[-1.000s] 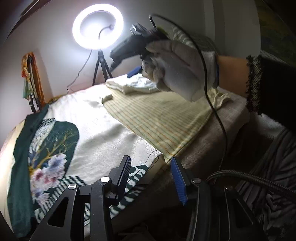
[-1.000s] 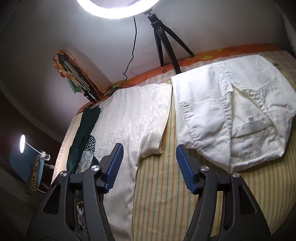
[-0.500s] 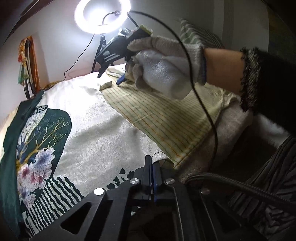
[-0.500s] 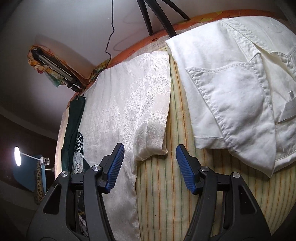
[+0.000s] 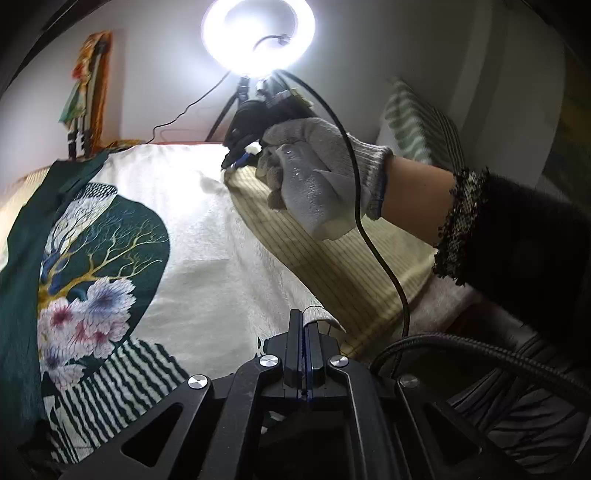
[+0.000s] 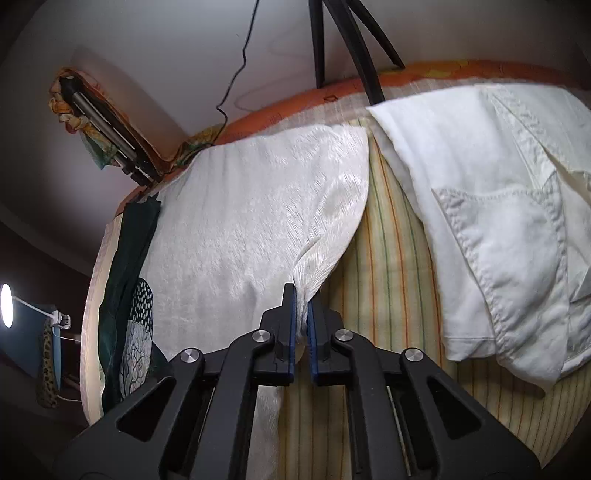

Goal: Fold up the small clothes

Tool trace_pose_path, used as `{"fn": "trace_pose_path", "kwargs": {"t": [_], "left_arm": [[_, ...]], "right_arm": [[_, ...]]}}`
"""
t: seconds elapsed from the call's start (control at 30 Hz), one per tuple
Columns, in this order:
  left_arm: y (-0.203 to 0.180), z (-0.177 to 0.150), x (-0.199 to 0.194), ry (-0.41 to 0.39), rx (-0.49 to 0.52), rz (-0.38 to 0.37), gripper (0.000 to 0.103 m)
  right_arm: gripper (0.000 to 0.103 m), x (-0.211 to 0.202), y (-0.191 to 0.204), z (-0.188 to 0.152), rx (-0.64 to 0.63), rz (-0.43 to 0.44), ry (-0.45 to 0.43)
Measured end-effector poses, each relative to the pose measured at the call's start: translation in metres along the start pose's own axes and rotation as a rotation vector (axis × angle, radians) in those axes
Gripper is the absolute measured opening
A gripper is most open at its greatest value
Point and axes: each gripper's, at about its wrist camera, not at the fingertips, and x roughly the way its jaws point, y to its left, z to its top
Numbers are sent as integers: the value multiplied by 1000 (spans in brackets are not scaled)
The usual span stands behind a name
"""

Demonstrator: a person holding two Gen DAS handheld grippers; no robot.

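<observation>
A white T-shirt (image 5: 207,266) with a dark green flower-and-tree print lies flat on a striped yellow sheet (image 5: 332,266). My left gripper (image 5: 304,325) is shut on the shirt's near hem corner. My right gripper (image 6: 301,306) is shut on the end of the shirt's sleeve (image 6: 325,254), and it also shows in the left wrist view (image 5: 236,162), held by a gloved hand (image 5: 314,184) at the far side of the shirt.
Folded white shorts (image 6: 498,206) lie on the sheet to the right of the sleeve. A ring light (image 5: 258,33) on a tripod (image 6: 347,48) stands behind the bed. A striped pillow (image 5: 417,122) leans at the right.
My left gripper went from open to shut on the hem corner. My right gripper moved down onto the sleeve and shut on it.
</observation>
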Motion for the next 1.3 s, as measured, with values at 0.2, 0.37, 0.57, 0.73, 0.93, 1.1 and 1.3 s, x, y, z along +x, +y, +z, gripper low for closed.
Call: {"fn": "trace_pose_path", "kwargs": {"t": [0.2,0.37,0.57,0.73,0.93,1.1,1.3], "left_arm": [[22,0,-19,-41,-84,-1,0],[53,-5,-45,-83,-201,10,0],[90,-19,-73,-109,-294,62,0],[119,-37,-84,-102,-367,89,0],[144,-48,-95,-108,-414,125,0],[150,-60,-98,-101,-439,143,0],[143,-65,-108,-28,-396,195,4]], "right_arm": [[5,-14,57,8,-144,-30,-68],[5,-6,118,4,-273,-39,-83],[4,34,185,-13,-407,-39,-36],[4,69,224,-32,-513,-70,21],[4,94,249,-43,-590,-104,58],[4,105,260,-50,-605,-92,74],[13,96,261,-51,-588,42,146]]}}
